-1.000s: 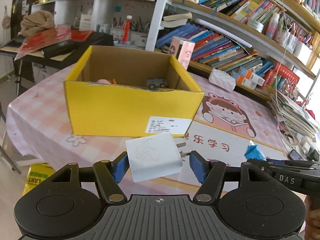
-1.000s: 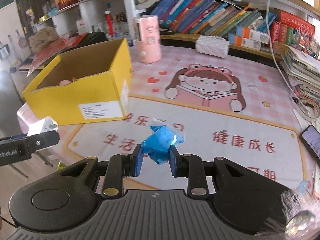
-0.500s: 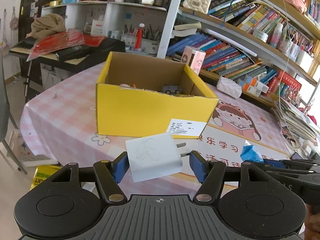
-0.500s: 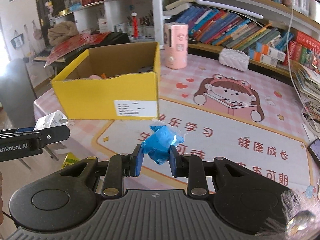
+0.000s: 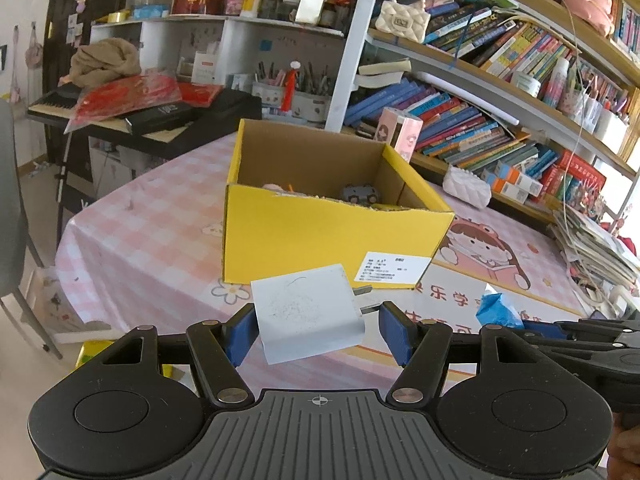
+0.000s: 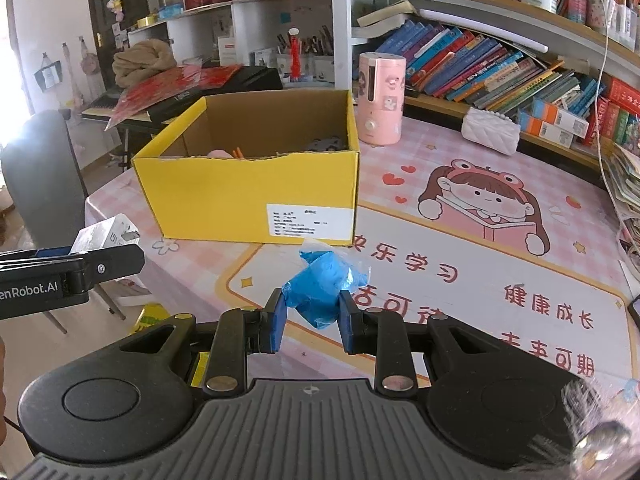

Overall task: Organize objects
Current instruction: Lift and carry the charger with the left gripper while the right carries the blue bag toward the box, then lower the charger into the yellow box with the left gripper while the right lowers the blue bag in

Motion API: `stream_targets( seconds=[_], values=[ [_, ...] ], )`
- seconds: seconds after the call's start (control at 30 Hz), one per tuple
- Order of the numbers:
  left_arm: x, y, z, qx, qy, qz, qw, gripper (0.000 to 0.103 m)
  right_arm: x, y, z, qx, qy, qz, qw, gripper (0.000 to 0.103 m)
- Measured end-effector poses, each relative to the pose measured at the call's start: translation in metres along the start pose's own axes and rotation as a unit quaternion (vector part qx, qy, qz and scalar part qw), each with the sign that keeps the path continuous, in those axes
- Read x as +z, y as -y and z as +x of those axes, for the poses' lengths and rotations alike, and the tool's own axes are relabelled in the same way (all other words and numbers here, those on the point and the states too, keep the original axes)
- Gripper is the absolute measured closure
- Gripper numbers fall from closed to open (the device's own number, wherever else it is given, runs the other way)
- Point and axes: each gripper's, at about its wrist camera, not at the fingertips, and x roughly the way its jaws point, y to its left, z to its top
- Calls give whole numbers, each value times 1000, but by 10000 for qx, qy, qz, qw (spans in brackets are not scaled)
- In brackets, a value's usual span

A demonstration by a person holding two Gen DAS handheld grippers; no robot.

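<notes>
A white plug adapter (image 5: 310,314), prongs toward three o'clock, hung tilted above the table edge. A crumpled blue bag (image 6: 324,282) hung nearby. The open yellow box (image 5: 320,236) stood at twelve o'clock.

The right gripper (image 6: 311,314) squeezes a crumpled blue bag (image 6: 326,286) between its two fingers, out in front of the yellow box (image 6: 248,196). The box sits open on the pink table (image 6: 460,208), with a white label on its front and some small things inside, and a pink can (image 6: 382,98) stands just behind its right corner. To the left of the box, the left gripper (image 6: 100,262) pokes in from the side, holding a white plug (image 6: 106,234).
</notes>
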Motion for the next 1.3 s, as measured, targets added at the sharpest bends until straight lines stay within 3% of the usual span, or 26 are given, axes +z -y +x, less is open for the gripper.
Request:
stream_targets(
  seconds=[0.4, 0.8, 1.03, 1.3],
  values=[
    [25, -6, 3, -23, 278, 146, 9995, 38, 20, -12, 7, 6, 109, -43, 9999, 78],
    [75, 0, 40, 137, 665, 157, 9976, 38, 94, -1, 40, 230, 511, -136, 9983, 78],
    [93, 2, 79, 457, 613, 199, 9969, 38, 132, 6, 79, 368, 585, -402, 9968, 78],
    [97, 6, 118, 766, 302, 322, 9961, 38, 154, 10, 124, 617, 361, -778, 9944, 78]
  ],
)
